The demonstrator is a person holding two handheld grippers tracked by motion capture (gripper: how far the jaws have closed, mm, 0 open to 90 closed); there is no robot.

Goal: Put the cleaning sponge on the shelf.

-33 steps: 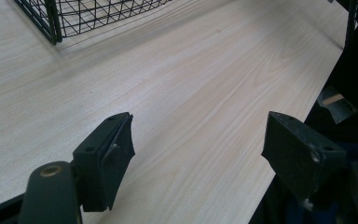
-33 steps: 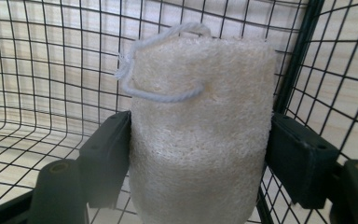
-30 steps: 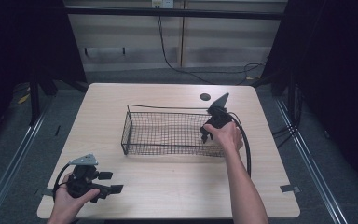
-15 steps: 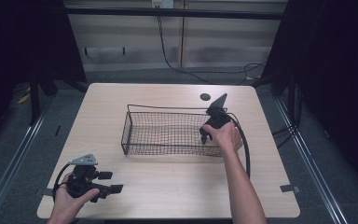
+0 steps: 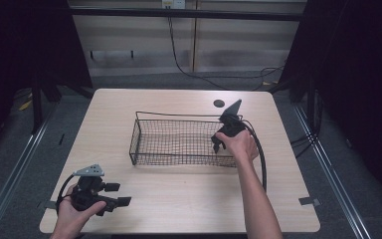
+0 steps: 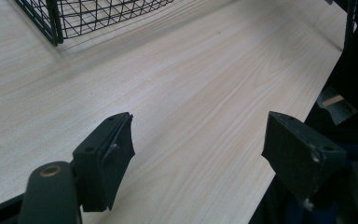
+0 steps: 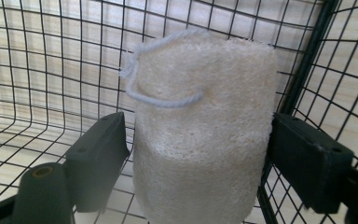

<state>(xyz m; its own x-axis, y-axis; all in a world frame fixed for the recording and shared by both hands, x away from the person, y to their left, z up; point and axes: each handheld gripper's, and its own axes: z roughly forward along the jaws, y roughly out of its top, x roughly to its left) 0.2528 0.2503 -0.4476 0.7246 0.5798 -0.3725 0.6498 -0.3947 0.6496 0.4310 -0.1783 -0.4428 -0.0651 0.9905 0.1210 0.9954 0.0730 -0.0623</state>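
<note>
Nothing has shifted: right hand-held gripper (image 7: 198,158) stays closed on cream cylindrical loofah sponge (image 7: 200,135) with white cord loop, inside black wire mesh basket (image 5: 179,144), corner mesh just beyond. Left hand-held gripper (image 6: 209,158) wide, empty, over pale wooden bench (image 6: 191,84). Risk: cord snagging mesh.

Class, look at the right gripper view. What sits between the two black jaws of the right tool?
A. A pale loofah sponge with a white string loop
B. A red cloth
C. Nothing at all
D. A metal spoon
A: the right tool has a pale loofah sponge with a white string loop between its jaws, inside the wire basket.
</note>
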